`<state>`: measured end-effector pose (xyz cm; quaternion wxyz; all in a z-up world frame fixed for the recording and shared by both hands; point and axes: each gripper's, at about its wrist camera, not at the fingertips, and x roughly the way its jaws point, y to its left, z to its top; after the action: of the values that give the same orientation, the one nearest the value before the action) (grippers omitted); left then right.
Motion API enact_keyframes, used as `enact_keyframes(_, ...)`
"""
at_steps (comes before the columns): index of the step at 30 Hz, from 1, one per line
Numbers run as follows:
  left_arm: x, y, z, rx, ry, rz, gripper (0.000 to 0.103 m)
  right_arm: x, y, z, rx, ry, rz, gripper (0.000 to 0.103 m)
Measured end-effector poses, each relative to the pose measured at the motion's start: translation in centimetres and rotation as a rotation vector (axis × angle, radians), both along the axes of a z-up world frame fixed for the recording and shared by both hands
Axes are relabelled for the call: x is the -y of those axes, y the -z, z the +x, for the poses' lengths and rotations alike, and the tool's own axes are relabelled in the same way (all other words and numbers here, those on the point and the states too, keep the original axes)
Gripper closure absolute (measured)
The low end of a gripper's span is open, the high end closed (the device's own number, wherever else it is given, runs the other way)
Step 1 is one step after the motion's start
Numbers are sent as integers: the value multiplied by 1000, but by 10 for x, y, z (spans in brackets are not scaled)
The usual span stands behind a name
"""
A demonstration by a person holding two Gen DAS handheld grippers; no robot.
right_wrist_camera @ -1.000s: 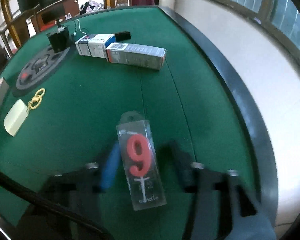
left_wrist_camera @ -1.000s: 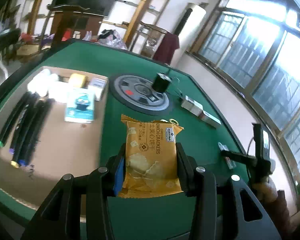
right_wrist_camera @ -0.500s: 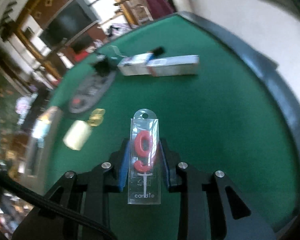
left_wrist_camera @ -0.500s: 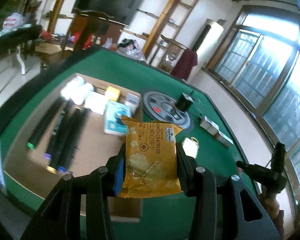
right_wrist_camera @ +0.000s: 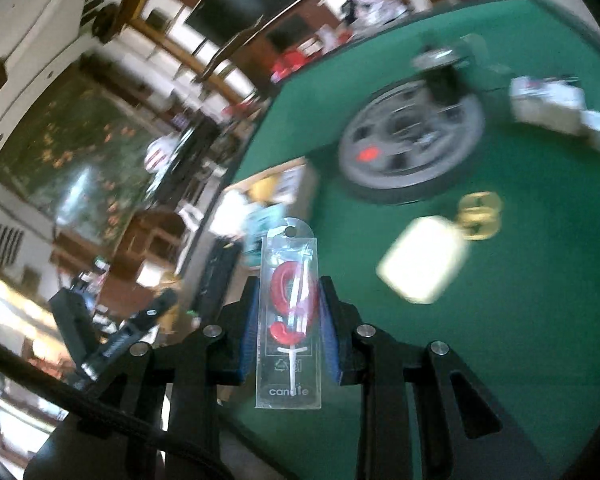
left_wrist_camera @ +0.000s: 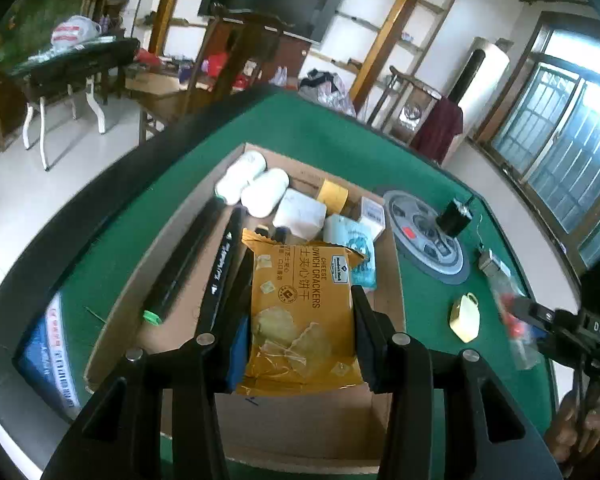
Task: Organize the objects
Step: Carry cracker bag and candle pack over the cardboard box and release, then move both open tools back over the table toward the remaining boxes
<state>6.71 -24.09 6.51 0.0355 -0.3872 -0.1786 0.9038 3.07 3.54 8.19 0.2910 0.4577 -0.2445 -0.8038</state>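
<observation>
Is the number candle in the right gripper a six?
No, the clear candle pack pinched in the right gripper holds a red nine on a white stick.

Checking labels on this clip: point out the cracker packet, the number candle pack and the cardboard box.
cracker packet [left_wrist_camera: 302, 312], left wrist view, middle of front
number candle pack [right_wrist_camera: 289, 320], right wrist view, clear front
cardboard box [left_wrist_camera: 300, 424], left wrist view, bare near floor

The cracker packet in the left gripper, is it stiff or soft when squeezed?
The cracker packet probably yields: its foil is creased between the left gripper pads. Likely light, since it stands upright unsupported. The crackers inside may crack.
</observation>
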Motion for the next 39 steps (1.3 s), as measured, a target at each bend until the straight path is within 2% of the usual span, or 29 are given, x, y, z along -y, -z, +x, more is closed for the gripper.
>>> enact_keyframes(4, -3, 17, -21, 66, 27, 10, 64, 56, 17, -15, 58, -84, -8, 77)
enact_keyframes(7, -4, 32, -42, 139, 39, 28, 64, 90, 31, -25, 84, -111, 33, 77)
enact_keyframes(9, -7, 30, -51, 143, 33, -6, 64, 102, 36, -29, 85, -109, 68, 77)
enact_keyframes(15, -13, 31, -69, 129, 55, -21, 64, 121, 44, -37, 62, -65, 194, 77)
enact_keyframes(19, 0, 34, -73, 113, 54, 58, 57, 126, 38, -35, 19, -61, 266, 76)
enact_keyframes(23, 16, 36, -70, 127, 53, 155, 54, 133, 36, -29, -11, -69, 333, 74)
enact_keyframes(26, 23, 29, -57, 99, 43, 199, 54, 131, 35, -26, -17, -81, 344, 64)
enact_keyframes(27, 24, 25, -52, 83, 37, 197, 53, 131, 34, -23, -15, -84, 334, 61)
enact_keyframes(29, 27, 15, -39, 48, 15, 183, 48, 126, 32, -21, -17, -73, 303, 60)
enact_keyframes(32, 24, 0, -18, -11, -58, 148, 43, 105, 15, -13, -88, 50, 280, 60)
enact_keyframes(34, 15, -11, -2, -61, -105, 101, 38, 84, 2, -8, -146, 158, 304, 46)
enact_keyframes(36, -2, -21, 8, -101, -94, 43, 38, 65, -7, -5, -170, 220, 329, 41)
enact_keyframes(39, -19, -36, 16, -143, -55, -31, 38, 28, -12, -5, -157, 246, 352, 41)
